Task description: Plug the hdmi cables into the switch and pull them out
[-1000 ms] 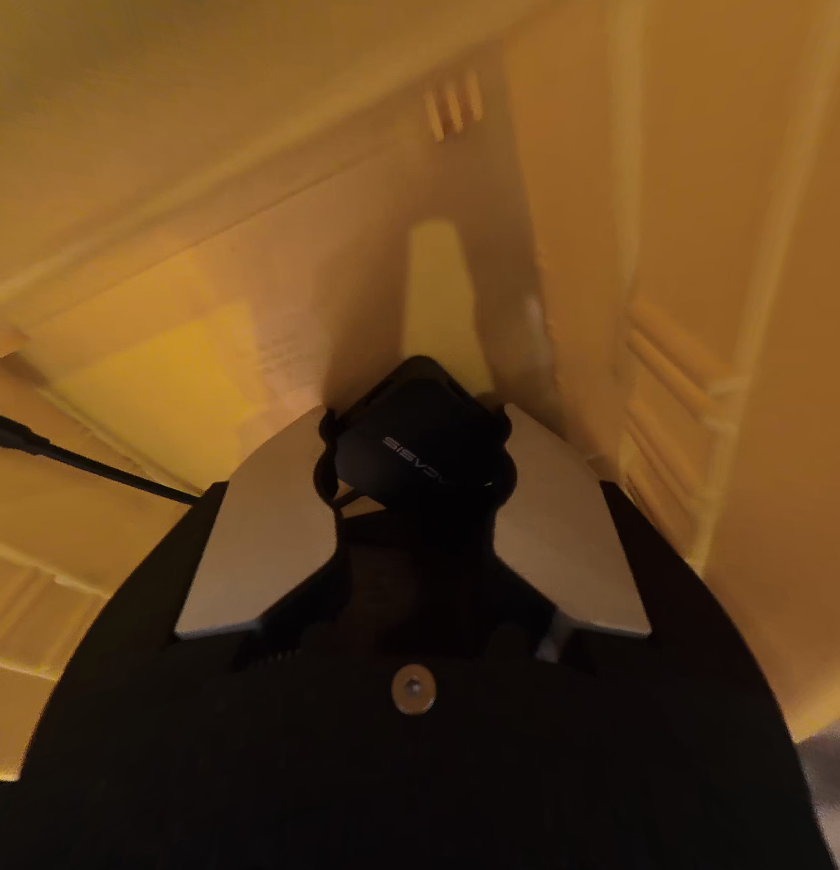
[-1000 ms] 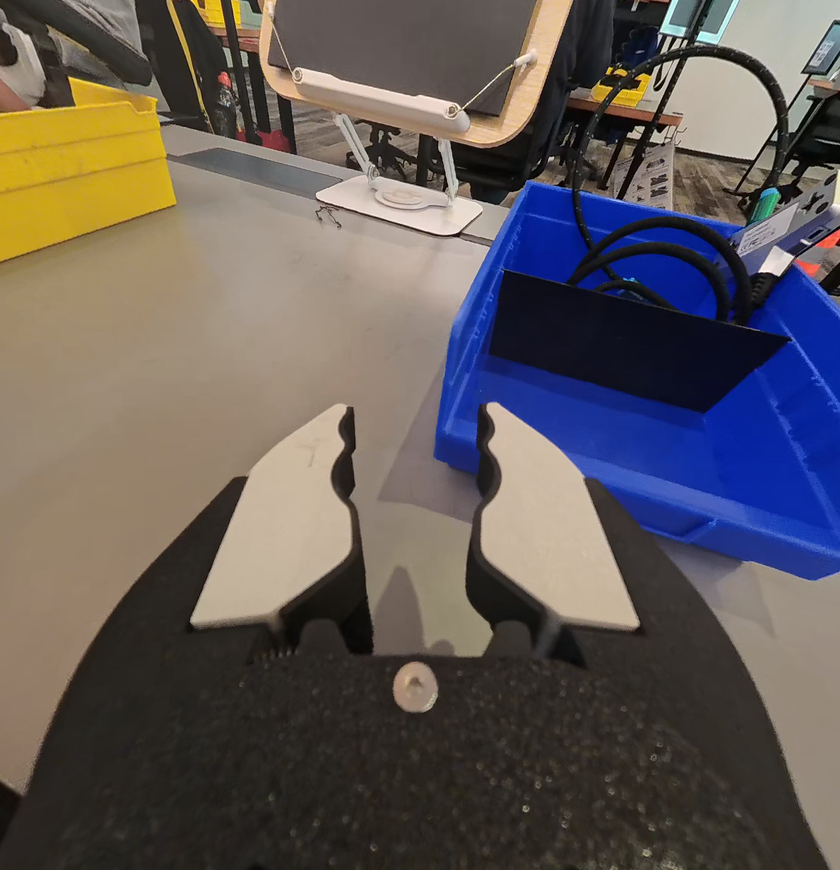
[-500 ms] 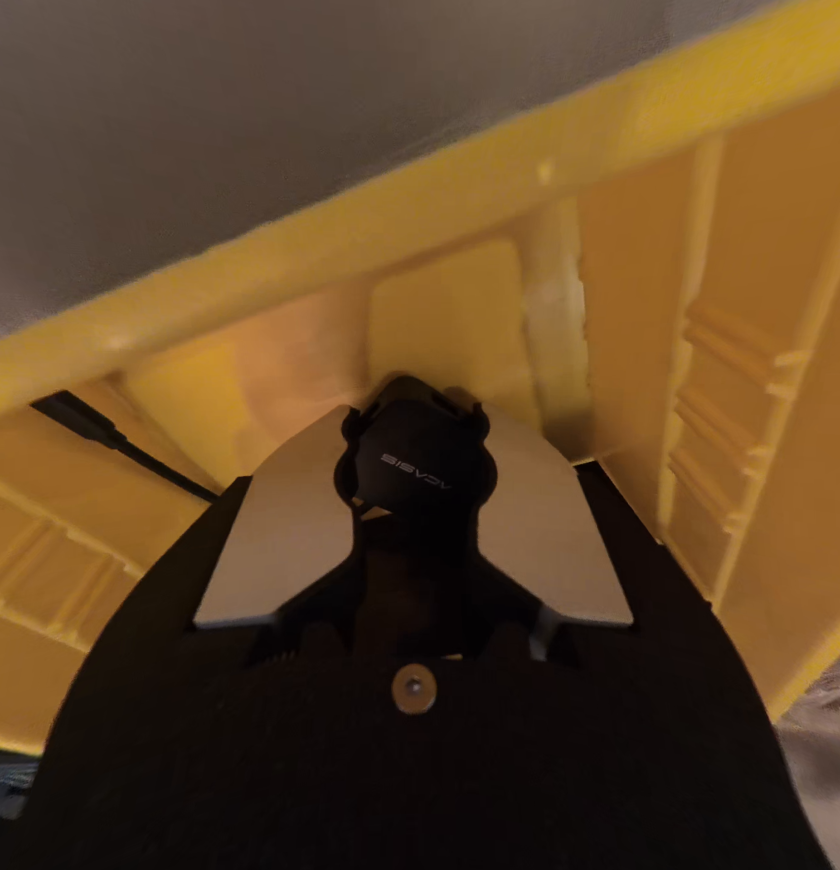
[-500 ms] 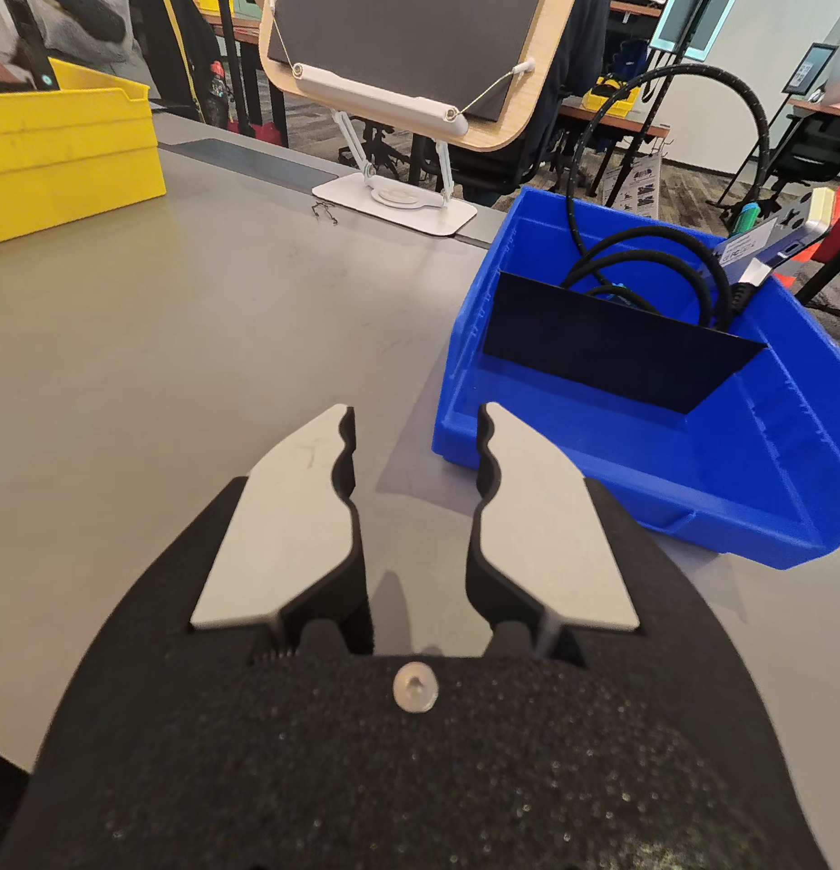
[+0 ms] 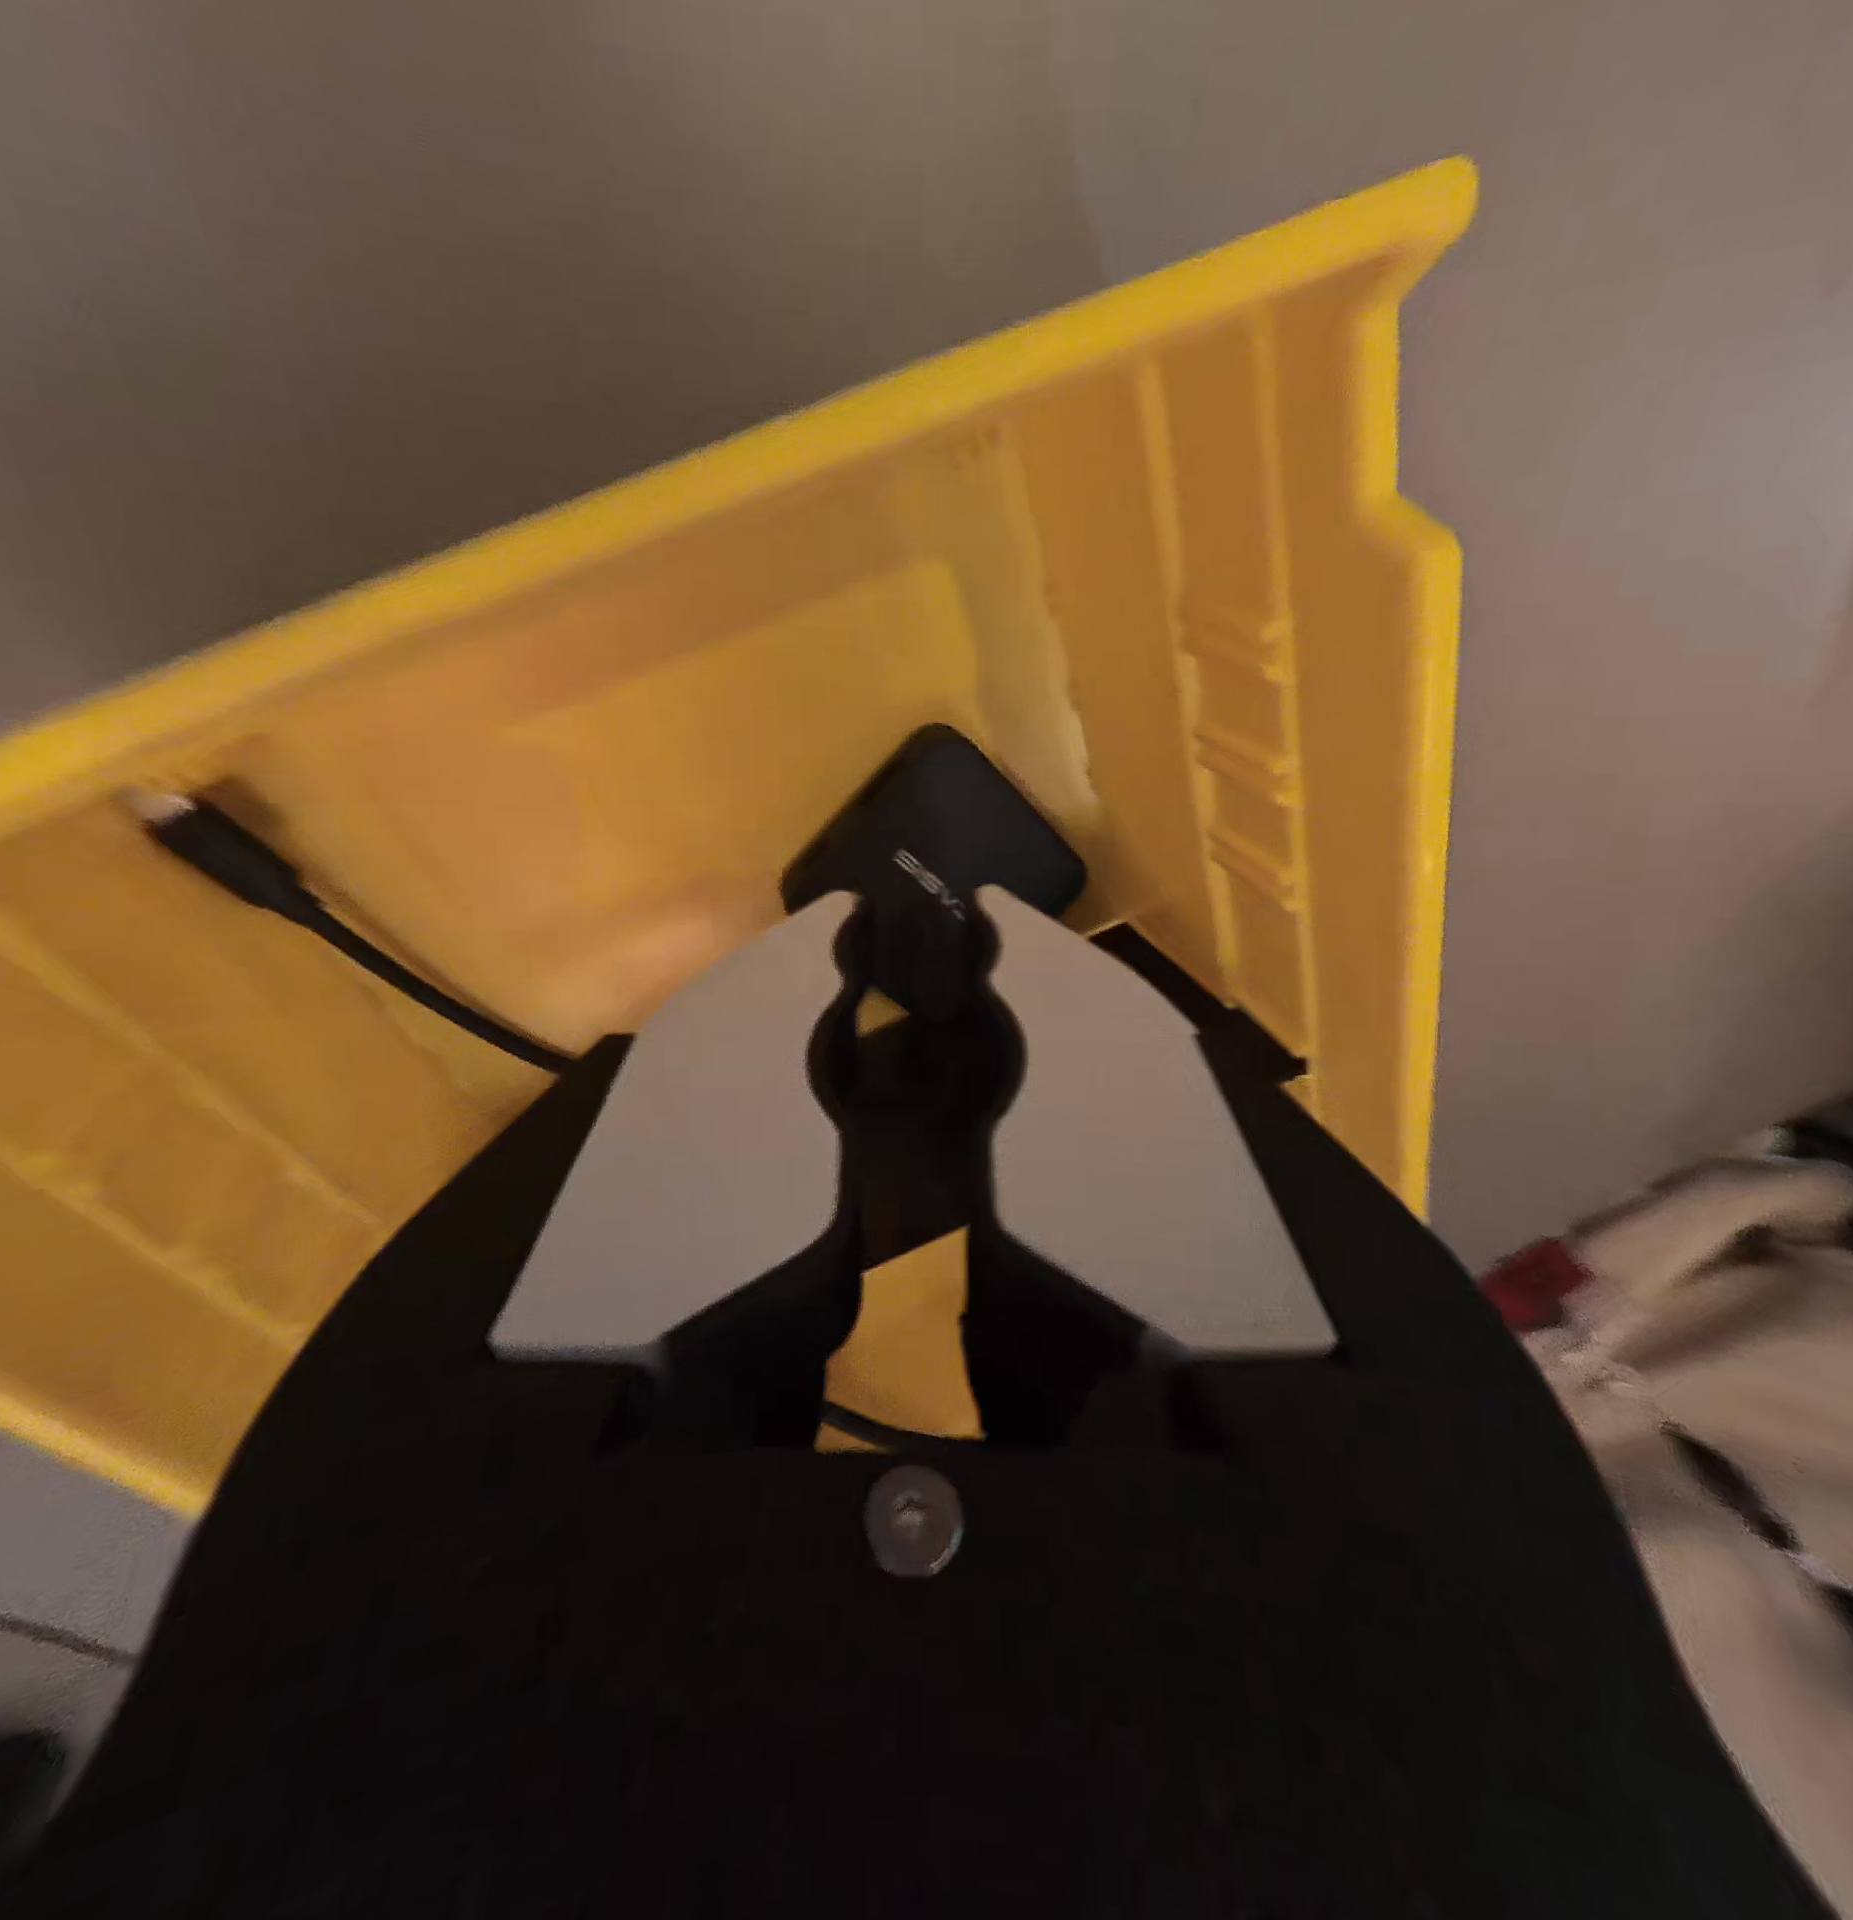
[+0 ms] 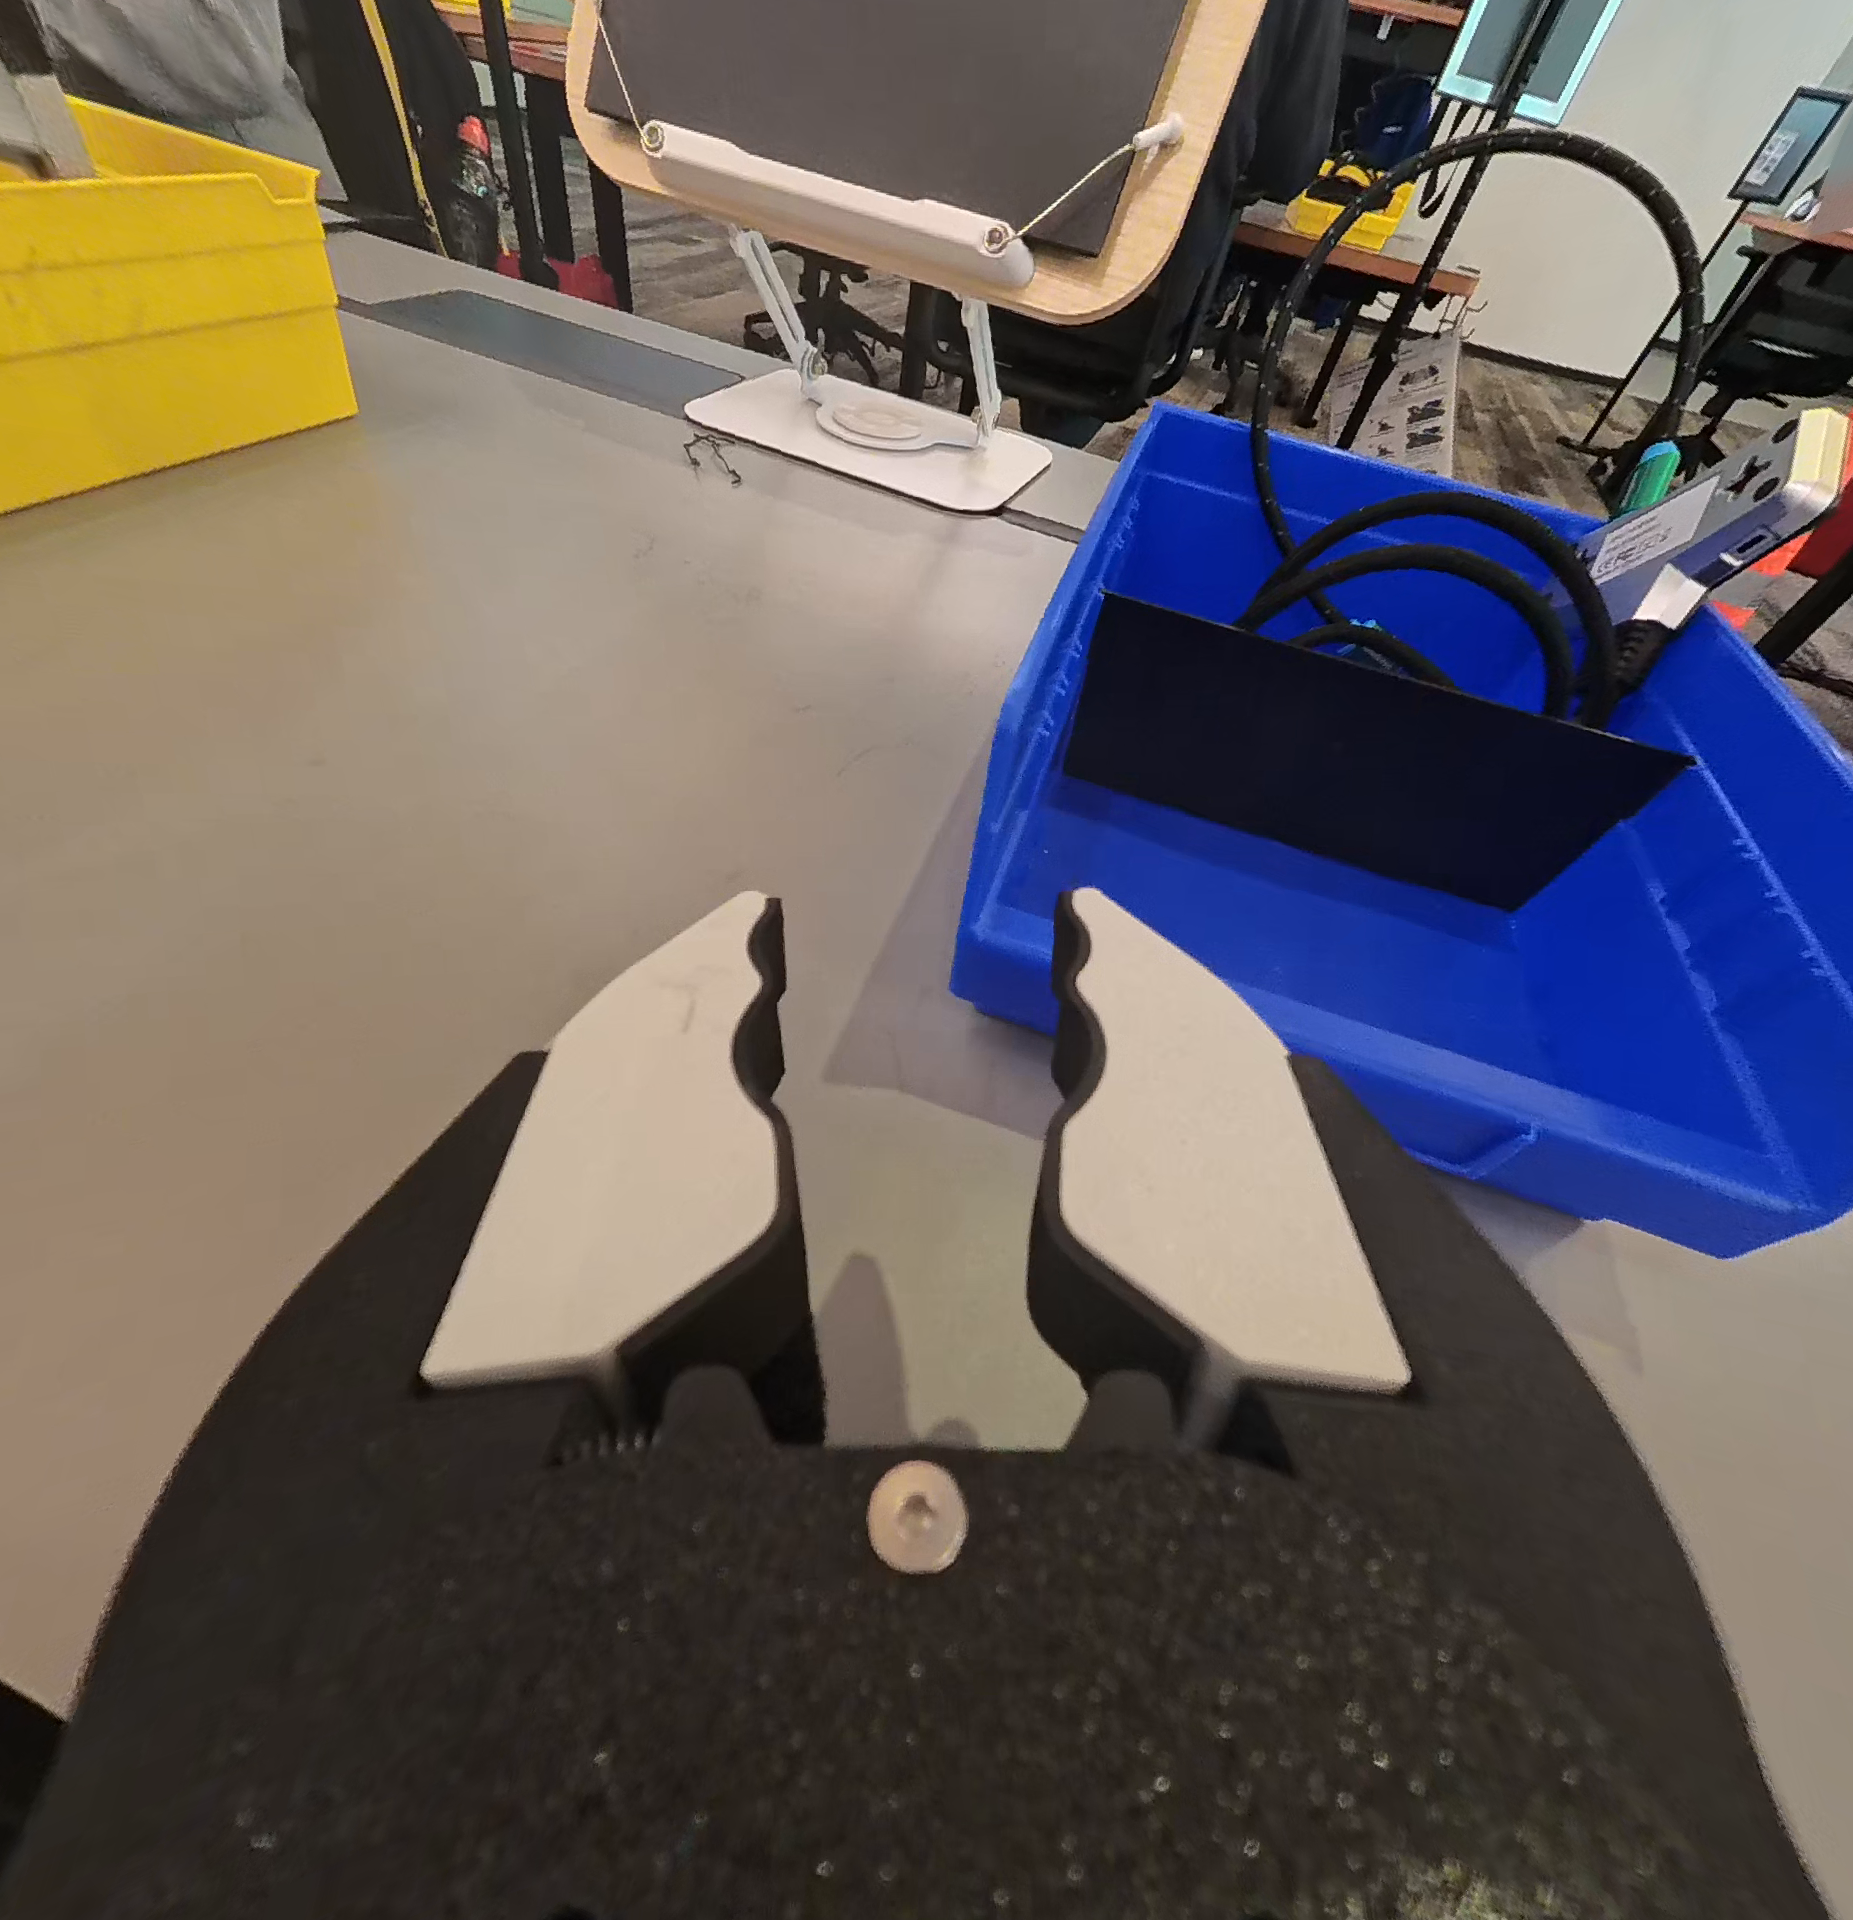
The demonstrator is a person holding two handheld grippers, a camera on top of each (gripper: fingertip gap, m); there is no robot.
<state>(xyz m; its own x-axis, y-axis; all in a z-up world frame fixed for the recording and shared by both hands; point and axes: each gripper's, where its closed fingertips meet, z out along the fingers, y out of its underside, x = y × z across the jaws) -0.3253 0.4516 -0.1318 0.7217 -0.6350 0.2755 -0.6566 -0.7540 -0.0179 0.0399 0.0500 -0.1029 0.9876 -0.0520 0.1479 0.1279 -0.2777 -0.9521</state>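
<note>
In the left wrist view my left gripper [image 5: 917, 935] is shut on a small black box, the switch [image 5: 932, 831], held by one corner over the inside of a yellow bin [image 5: 693, 540]. A thin black cable [image 5: 413, 987] runs from under the fingers to a plug end [image 5: 215, 842] lying in the bin. In the right wrist view my right gripper [image 6: 917, 935] is open and empty above the grey table [image 6: 382, 779]. Black braided cables [image 6: 1421, 582] lie coiled in the far part of a blue bin [image 6: 1524, 1091], behind a black divider [image 6: 1348, 769].
A grey device [image 6: 1711, 520] leans on the blue bin's far right rim. The yellow bin [image 6: 143, 312] shows at the table's far left. A tablet on a white stand [image 6: 880, 135] stands at the table's back edge. Cloth [image 5: 1680, 1403] lies right of the yellow bin. Some 55 cm of space lies between my two pairs of fingers.
My left gripper has pulled back and up out of the yellow bin with the switch, its fingers closing further. The right gripper stays open; its view has shifted slightly against the blue bin.
</note>
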